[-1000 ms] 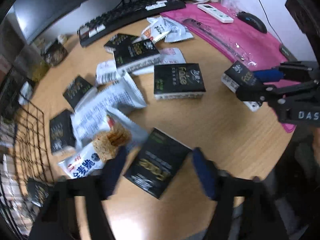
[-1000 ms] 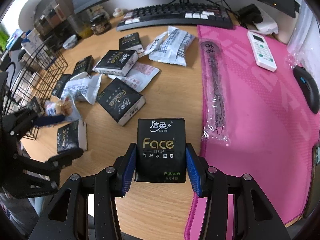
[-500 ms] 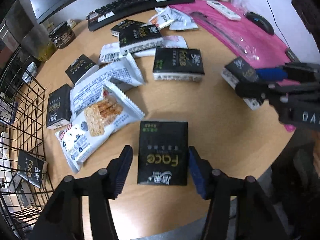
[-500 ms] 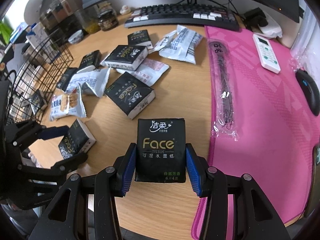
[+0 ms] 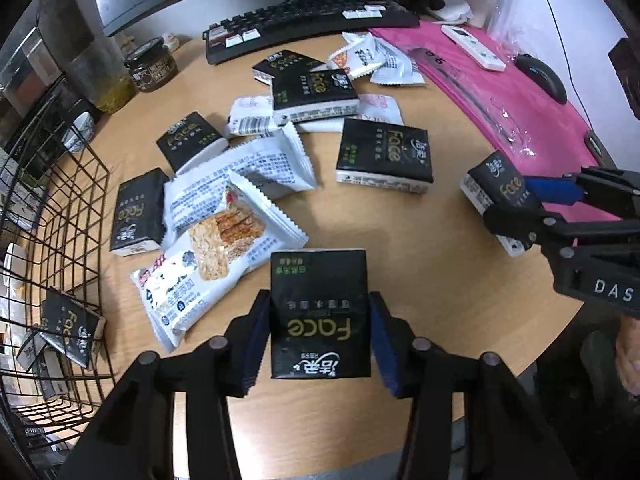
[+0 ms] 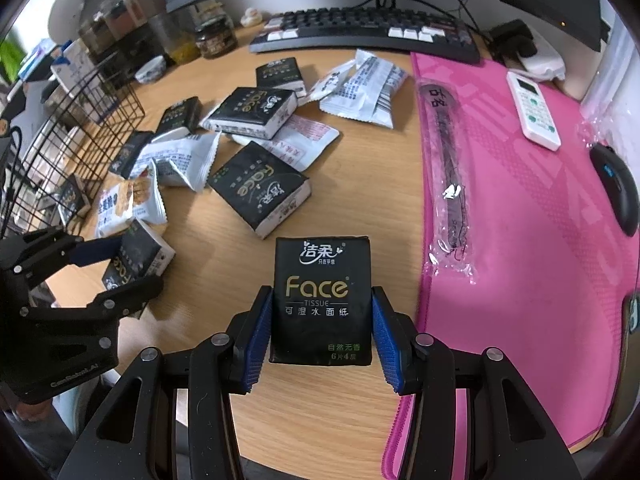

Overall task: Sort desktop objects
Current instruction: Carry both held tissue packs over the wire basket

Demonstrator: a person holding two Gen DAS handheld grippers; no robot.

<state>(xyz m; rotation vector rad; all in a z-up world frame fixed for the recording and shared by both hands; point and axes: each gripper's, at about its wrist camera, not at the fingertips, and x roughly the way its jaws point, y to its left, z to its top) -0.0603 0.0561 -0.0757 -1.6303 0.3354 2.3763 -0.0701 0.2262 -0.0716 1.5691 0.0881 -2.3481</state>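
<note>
While both grippers are closed on black tissue packs, the left gripper (image 5: pixel 319 322) pinching one tissue pack (image 5: pixel 319 312) by its side edges above the near edge of the desk (image 5: pixel 420 248) and the right gripper (image 6: pixel 322 330) gripping a second pack (image 6: pixel 322 300) the same way beside the pink mat (image 6: pixel 520 240), neither carries slack. Probable step: carry the left pack to the wire basket (image 5: pixel 52 216), where another pack already lies. Best kept level, pads squeezed evenly, cleared over the rim before release.
</note>
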